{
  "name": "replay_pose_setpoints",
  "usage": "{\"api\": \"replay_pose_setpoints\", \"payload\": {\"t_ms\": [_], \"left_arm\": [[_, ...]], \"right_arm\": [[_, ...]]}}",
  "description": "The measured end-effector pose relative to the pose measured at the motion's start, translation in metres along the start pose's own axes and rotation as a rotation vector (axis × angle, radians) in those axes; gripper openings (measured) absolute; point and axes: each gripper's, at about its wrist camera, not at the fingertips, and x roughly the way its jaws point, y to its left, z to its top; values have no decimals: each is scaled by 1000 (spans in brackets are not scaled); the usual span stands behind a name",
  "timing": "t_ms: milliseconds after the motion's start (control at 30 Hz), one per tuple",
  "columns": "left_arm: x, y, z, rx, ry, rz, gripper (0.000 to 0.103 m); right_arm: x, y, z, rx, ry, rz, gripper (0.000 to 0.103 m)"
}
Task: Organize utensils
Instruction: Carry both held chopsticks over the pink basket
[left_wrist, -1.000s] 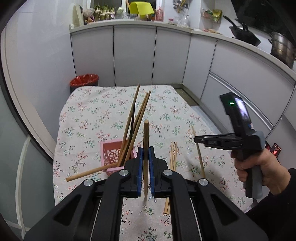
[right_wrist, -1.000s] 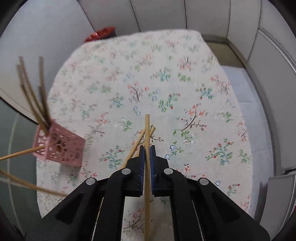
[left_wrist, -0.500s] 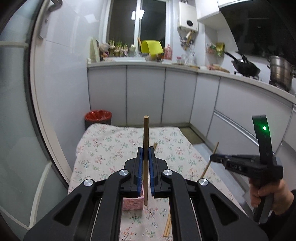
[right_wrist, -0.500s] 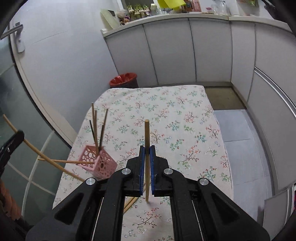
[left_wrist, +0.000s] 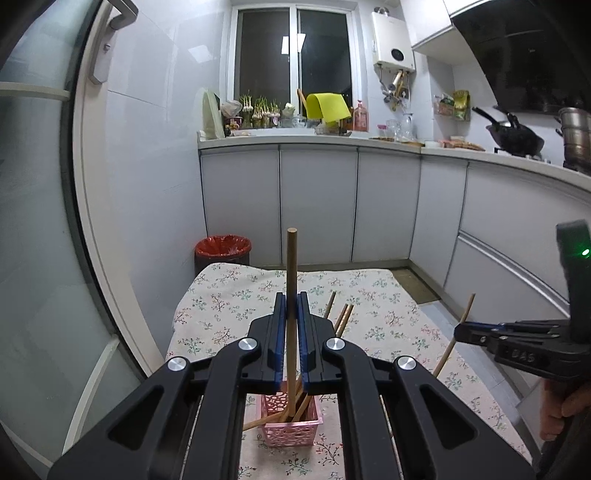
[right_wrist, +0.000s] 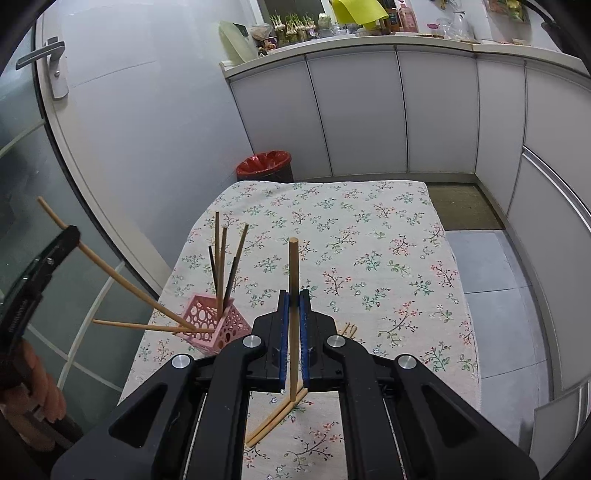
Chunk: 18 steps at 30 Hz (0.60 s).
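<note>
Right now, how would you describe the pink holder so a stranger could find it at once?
Look at the table with the flowered cloth. Near its left edge stands the pink holder, a small square basket with round holes. It alone holds upright chopsticks; others lie flat.

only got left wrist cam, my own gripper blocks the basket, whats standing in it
observer: The pink basket has about five standing chopsticks, some light and some dark, plus one sideways chopstick poking out over its rim.
operator: any loose ones on the table
observer: Yes, a loose pair lies on the floral cloth, just below the right gripper.
operator: right one gripping ok
observer: Its jaws are shut on the held chopstick, with both ends sticking out past the pads.
</note>
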Motion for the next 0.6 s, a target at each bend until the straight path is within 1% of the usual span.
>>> {"api": "replay_pose_setpoints", "payload": {"t_ms": [200, 333, 400, 467, 500, 533, 600], "left_arm": [[33, 0, -10, -9, 110, -16, 6], [52, 0, -17, -7, 165, -34, 7], [55, 1, -18, -3, 176, -36, 9], [51, 4, -18, -8, 174, -29, 29], [47, 6, -16, -22, 165, -34, 44], [42, 8, -15, -33, 155, -34, 47], [35, 13, -13, -44, 152, -35, 47]], "right_arm": [[-3, 6, 2, 2, -13, 15, 4], [-7, 10, 5, 9, -28, 31, 4], [-10, 14, 7, 14, -38, 40, 4], [-14, 16, 10, 19, -56, 52, 4], [-16, 17, 12, 19, -64, 57, 4], [-20, 19, 14, 16, -76, 65, 4], [-26, 24, 19, 9, -104, 79, 4]]}}
